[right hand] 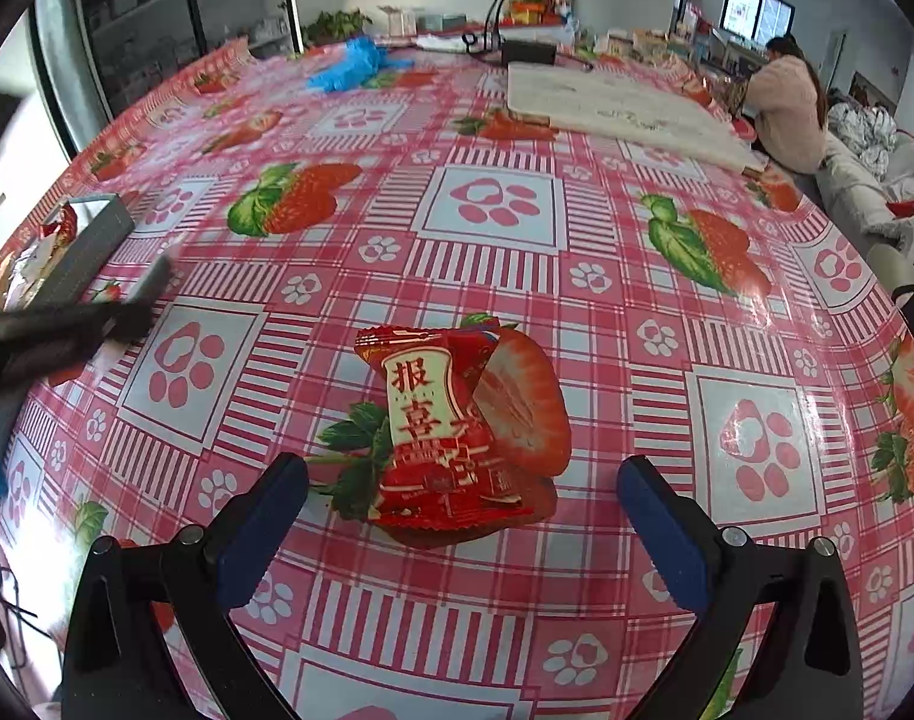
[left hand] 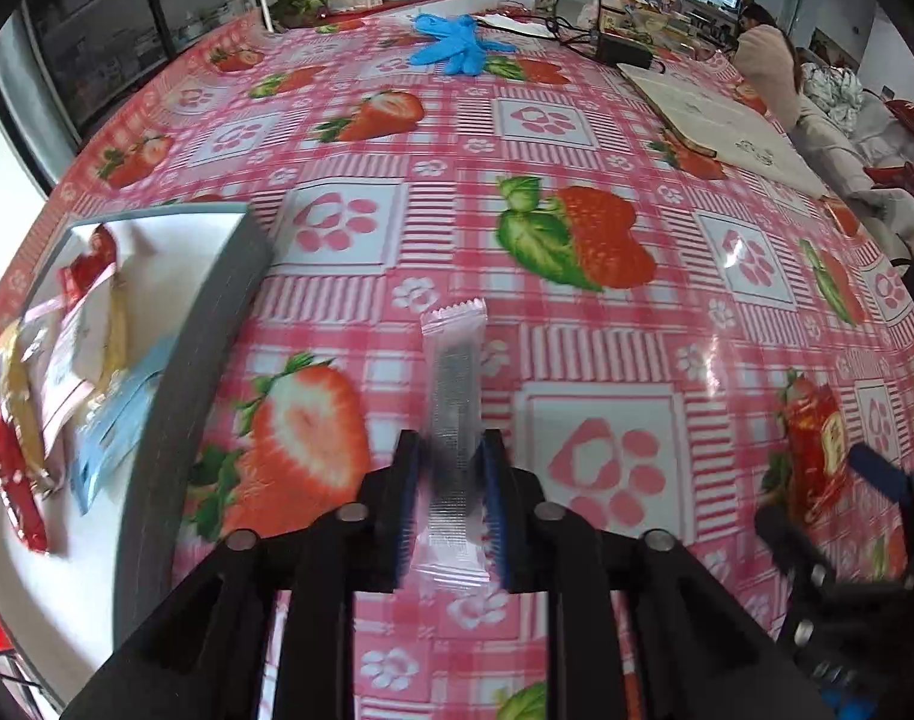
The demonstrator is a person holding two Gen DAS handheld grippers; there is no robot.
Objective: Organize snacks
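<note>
Left hand-held gripper has pinched the clear stick packet low down, so lift straight before swinging to the grey box; right hand-held gripper gapes wide around the red candy packet, empty.

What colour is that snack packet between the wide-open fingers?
Red with a cream label, clearest in the right wrist view.

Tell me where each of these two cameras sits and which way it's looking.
Left wrist: on the left gripper, facing steeply down at a clear snack stick between its fingers.
Right wrist: on the right gripper, facing down at a red snack packet between open fingers.
Shared: strawberry tablecloth, grey box, blue gloves.
</note>
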